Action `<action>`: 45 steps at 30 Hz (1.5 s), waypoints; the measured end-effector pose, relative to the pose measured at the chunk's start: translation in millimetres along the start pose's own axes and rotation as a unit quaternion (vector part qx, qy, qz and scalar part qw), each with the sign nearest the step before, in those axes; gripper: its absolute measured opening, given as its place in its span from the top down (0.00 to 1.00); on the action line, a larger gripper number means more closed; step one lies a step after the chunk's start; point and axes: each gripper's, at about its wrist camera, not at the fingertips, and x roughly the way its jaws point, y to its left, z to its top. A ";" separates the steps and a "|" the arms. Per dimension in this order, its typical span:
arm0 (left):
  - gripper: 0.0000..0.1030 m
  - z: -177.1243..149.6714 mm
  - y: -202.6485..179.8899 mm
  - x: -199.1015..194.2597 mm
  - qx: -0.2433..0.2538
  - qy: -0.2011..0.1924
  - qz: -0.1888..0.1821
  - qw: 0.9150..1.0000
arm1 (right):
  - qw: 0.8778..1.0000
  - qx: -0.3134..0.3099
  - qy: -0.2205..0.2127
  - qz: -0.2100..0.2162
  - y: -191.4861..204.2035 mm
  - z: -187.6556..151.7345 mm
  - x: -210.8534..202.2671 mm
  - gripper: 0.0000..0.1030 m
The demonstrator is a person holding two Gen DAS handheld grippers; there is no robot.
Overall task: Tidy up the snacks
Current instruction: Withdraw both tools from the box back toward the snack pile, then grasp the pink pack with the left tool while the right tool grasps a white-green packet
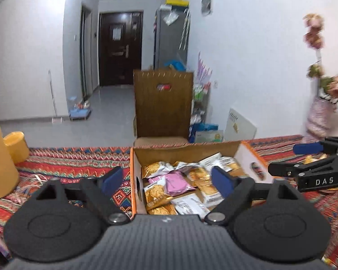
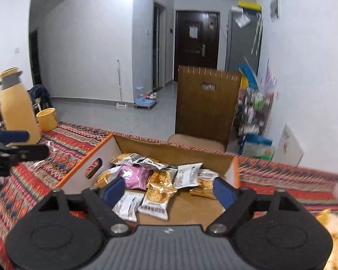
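Patterned tablecloth [image 2: 56, 148] bears a snack box [image 2: 169, 150]; both grippers' fingers [image 1: 222, 181] gape empty

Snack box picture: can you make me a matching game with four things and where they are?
Things:
1. pink packet
2. yellow jug
3. yellow cup
4. chair

Places:
A. behind the box, on the floor
B. inside the box, among gold packets
C. on the patterned cloth, far left, tallest thing there
D. on the cloth, right beside the jug

Pairs: 1-B, 2-C, 3-D, 4-A
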 end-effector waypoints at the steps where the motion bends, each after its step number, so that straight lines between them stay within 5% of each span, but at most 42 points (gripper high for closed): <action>1: 0.04 -1.5 -3.0 -17.4 0.002 -0.011 -0.003 1.000 | 1.000 -0.005 -0.007 -0.001 0.5 -0.9 -16.9 0.12; 11: 0.00 -63.1 -23.2 -188.1 0.016 -0.060 -0.010 0.998 | 0.998 -0.005 -0.066 0.013 -1.1 -43.9 -188.5 0.00; 21: 0.00 -167.4 -45.3 -284.4 -0.006 -0.110 0.024 0.994 | 0.995 0.016 -0.102 0.014 7.7 -159.1 -284.4 0.00; 25: 0.00 -207.4 -51.2 -301.2 -0.021 -0.107 0.022 0.994 | 0.992 0.024 -0.120 -0.010 21.3 -211.8 -303.2 0.00; 29: 0.00 -234.7 -56.3 -302.7 -0.029 -0.096 0.061 0.993 | 0.990 0.037 -0.129 -0.039 33.0 -260.7 -303.3 0.00; 34: 0.00 -255.2 -57.1 -298.2 -0.017 -0.061 0.068 0.996 | 0.990 0.092 -0.096 -0.047 37.2 -311.3 -290.9 0.00; 45: 0.00 -257.7 -56.6 -272.2 -0.003 -0.021 0.063 0.998 | 0.989 0.106 -0.080 -0.057 46.6 -329.0 -273.6 0.00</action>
